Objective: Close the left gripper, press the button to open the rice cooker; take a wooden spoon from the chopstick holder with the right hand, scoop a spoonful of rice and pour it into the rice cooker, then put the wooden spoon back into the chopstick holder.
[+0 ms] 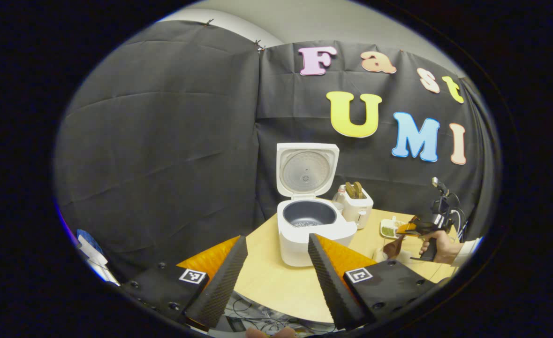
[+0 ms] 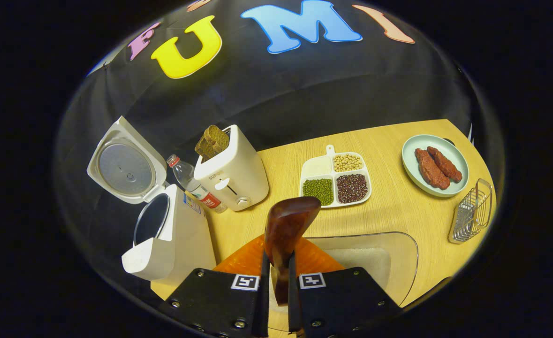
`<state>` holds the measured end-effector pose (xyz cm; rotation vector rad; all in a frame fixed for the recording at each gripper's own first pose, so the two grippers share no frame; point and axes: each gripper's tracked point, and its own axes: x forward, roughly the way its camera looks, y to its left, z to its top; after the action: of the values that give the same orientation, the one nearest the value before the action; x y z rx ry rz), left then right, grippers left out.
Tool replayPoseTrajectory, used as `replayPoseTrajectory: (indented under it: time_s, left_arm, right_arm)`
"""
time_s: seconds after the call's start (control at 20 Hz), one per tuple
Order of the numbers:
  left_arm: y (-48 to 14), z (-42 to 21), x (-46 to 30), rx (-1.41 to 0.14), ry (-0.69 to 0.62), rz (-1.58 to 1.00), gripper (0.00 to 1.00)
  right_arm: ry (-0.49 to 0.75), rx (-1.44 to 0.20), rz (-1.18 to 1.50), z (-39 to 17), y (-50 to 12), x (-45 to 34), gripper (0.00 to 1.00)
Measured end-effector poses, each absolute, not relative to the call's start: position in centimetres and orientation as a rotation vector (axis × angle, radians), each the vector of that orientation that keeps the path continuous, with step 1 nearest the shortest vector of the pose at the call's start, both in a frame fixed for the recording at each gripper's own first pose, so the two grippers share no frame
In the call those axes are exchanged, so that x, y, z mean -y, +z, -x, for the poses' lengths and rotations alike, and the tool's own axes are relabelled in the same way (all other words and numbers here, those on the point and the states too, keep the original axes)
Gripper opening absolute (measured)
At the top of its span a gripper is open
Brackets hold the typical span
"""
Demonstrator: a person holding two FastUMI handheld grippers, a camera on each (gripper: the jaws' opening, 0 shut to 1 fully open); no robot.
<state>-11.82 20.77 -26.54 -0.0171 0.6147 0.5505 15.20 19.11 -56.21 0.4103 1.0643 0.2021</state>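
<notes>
White plastic dominates the centre of my left gripper view: the rice cooker [image 1: 311,220] stands on the tabletop [image 1: 276,281] with its lid [image 1: 306,168] raised upright and the dark inner pot exposed. Just right of it I see a toaster [image 1: 357,203] with bread slices in its slots. At the bottom of the frame my left hand-held gripper [image 1: 277,267] is released, its fingers spread wide with nothing between them. At the right edge I see my right hand-held gripper [image 1: 414,229], gripped by a hand [image 1: 440,246], carrying the wooden spoon [image 1: 393,246] with its bowl hanging low over the tabletop.

In my right gripper view, the right hand-held gripper [image 2: 277,277] at bottom centre is clenched on the wooden spoon [image 2: 285,230]; both fingers press the handle and the bowl points up toward the frame centre. Below and right of the spoon lies a clear container of rice [image 2: 374,258]. The rice cooker [image 2: 163,234] sits at the lower left, lid [image 2: 124,162] open. A bottle [image 2: 192,183] and the toaster [image 2: 231,171] stand right of it. A divided dish of beans [image 2: 335,180] lies at centre, a plate of sausages [image 2: 435,164] at the upper right, and a wire rack [image 2: 471,211] at the right edge.
</notes>
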Motion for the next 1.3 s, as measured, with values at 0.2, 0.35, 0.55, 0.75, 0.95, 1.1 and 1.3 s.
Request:
replayPoseTrajectory:
  time_s: [0.2, 0.35, 0.55, 0.75, 0.95, 1.1, 1.3]
  left_arm:
    - [-26.3, 11.2, -20.2, -0.614, 0.523, 0.002, 0.92]
    - [-25.8, 10.5, -19.9, -0.605, 0.503, 0.001, 0.92]
    - [-25.7, 9.8, -19.6, -0.599, 0.479, 0.01, 0.92]
    - [-25.5, 9.3, -19.4, -0.587, 0.455, -0.004, 0.92]
    - [-25.4, 9.6, -19.8, -0.584, 0.459, 0.008, 0.92]
    - [-25.3, 10.2, -20.7, -0.582, 0.475, 0.017, 0.92]
    - [-25.0, 11.1, -22.3, -0.576, 0.509, 0.024, 0.92]
  right_arm:
    - [0.172, -1.05, -0.482, -14.6, -55.0, -16.8, 0.17]
    - [0.165, -1.017, -0.515, -14.4, -53.0, -15.3, 0.17]
    - [0.162, -0.981, -0.572, -14.5, -50.5, -14.5, 0.17]
    - [0.165, -0.955, -0.645, -14.9, -48.1, -14.9, 0.17]
    - [0.196, -0.925, -0.693, -15.8, -44.5, -16.6, 0.17]
    - [0.246, -0.893, -0.748, -17.4, -41.1, -19.8, 0.17]
    - [0.342, -0.868, -0.874, -19.6, -36.6, -26.3, 0.16]
